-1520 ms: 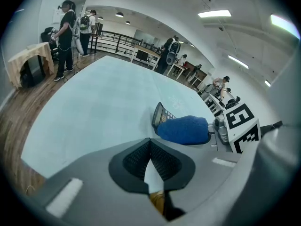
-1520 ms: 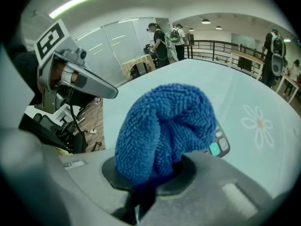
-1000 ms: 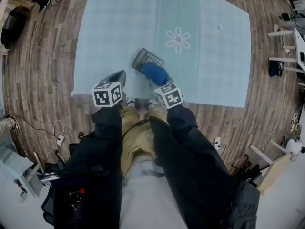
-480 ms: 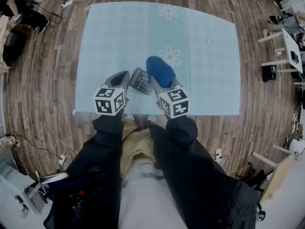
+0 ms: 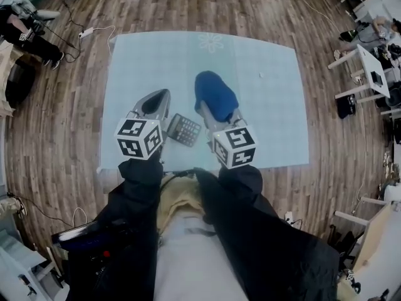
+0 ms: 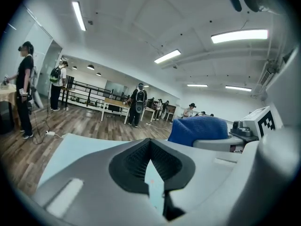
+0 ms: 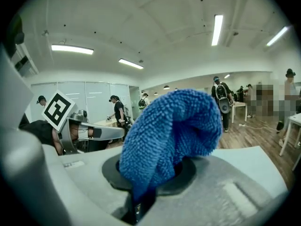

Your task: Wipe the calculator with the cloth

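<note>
Calculator [image 5: 183,130], dark grey and flat with rows of keys, lies at a slant on a pale blue flower-printed sheet [image 5: 269,105], close to the sheet's near edge. It sits between the two grippers in the head view. The left gripper [image 5: 156,100], just left of the calculator, has its fingers clenched together on nothing, with only a thin slit between them. The right gripper [image 5: 222,119], just right of the calculator, has its fingers grasping a bunched blue fuzzy cloth [image 7: 171,126]. The cloth bulges out beyond the fingers, to the calculator's far right and apart from it. Wooden floor [image 5: 69,137] surrounds the sheet.
</note>
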A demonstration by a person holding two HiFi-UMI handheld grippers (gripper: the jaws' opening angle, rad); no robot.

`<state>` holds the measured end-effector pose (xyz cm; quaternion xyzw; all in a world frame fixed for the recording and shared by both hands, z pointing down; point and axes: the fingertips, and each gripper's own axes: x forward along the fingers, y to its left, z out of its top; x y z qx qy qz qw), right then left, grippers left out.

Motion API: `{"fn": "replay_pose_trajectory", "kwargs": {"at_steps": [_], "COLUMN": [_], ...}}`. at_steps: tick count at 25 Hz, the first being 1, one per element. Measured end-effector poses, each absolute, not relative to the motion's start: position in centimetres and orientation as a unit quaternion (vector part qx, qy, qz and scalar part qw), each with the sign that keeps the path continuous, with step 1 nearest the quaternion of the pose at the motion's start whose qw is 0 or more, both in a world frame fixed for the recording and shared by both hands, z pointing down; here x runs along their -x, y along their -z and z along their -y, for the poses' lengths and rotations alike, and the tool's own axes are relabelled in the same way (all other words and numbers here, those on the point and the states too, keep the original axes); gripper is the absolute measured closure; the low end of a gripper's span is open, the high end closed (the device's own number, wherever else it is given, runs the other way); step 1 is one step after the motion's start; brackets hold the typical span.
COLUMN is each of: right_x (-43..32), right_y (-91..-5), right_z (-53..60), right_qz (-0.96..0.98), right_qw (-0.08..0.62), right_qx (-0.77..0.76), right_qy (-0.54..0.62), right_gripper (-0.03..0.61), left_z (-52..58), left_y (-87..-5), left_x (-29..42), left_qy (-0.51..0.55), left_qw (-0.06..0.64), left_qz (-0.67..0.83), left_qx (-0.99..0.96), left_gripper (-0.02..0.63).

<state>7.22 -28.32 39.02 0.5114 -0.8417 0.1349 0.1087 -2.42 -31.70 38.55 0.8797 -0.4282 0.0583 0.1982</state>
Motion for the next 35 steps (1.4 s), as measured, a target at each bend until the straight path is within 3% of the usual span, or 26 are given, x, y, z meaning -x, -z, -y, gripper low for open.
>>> {"fn": "replay_pose_trajectory", "kwargs": {"at_steps": [4, 18, 35], "right_x": [-8.1, -9.3, -9.4], "right_y": [-35.4, -26.9, -26.4], "right_z": [28.4, 28.2, 25.4], "right_qz": [0.832, 0.816, 0.816], "right_qw": [0.123, 0.020, 0.006], "right_qx": [-0.538, -0.577, -0.578], "right_qy": [-0.065, 0.006, 0.006], "right_gripper": [0.520, 0.520, 0.520], "left_z": [32.0, 32.5, 30.0], "left_y": [-34.9, -26.7, -26.2], "left_x": [2.2, 4.5, 3.9], "left_qy": [-0.034, 0.015, 0.015], "left_qw": [0.170, 0.067, 0.051], "left_qz": [0.422, 0.468, 0.483], "left_qx": [-0.890, -0.881, -0.874], "left_gripper": [0.615, 0.615, 0.614]}}
